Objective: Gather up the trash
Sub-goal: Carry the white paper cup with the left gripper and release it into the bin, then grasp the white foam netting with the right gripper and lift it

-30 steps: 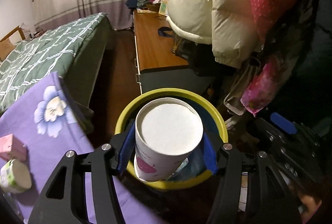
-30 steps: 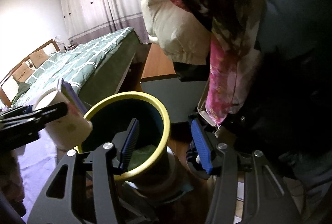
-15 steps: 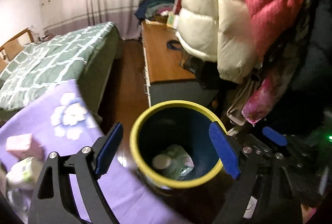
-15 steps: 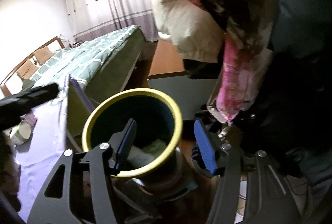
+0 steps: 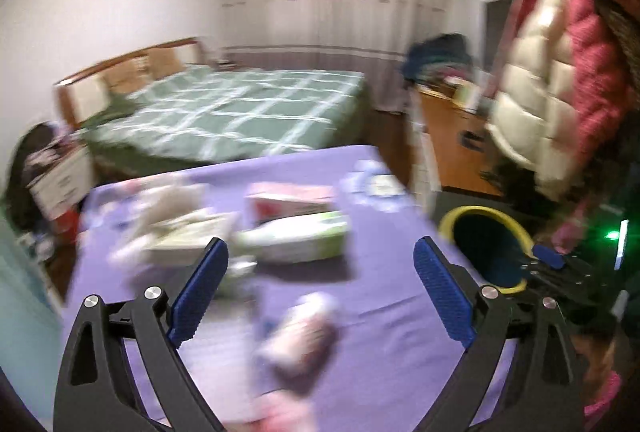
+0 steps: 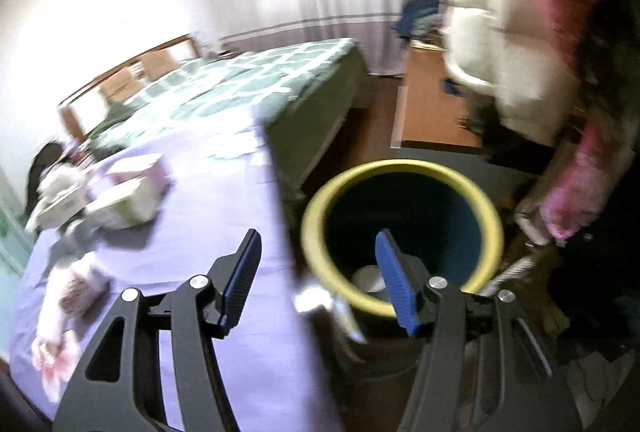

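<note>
The yellow-rimmed blue trash bin (image 6: 402, 236) stands on the floor beside the purple-covered table (image 6: 224, 272); it also shows at the right of the left wrist view (image 5: 486, 248). A white cup (image 6: 368, 278) lies inside it. My left gripper (image 5: 320, 288) is open and empty above the table, over a blurred pink-white wrapper (image 5: 300, 336). Beyond it lie a green-white box (image 5: 296, 236), a pink box (image 5: 288, 200) and crumpled paper (image 5: 176, 228). My right gripper (image 6: 320, 280) is open and empty, straddling the table edge and the bin rim.
A green checked bed (image 5: 240, 112) lies behind the table. A wooden cabinet (image 5: 452, 136) and hanging cream and red jackets (image 5: 560, 72) stand at the right, above the bin. More pink wrappers (image 6: 60, 312) lie at the table's left in the right wrist view.
My left gripper dropped the white cup into the bin, opened, and swung left over the table. My right gripper lifted and shifted left, staying open. Both views are motion-blurred.
</note>
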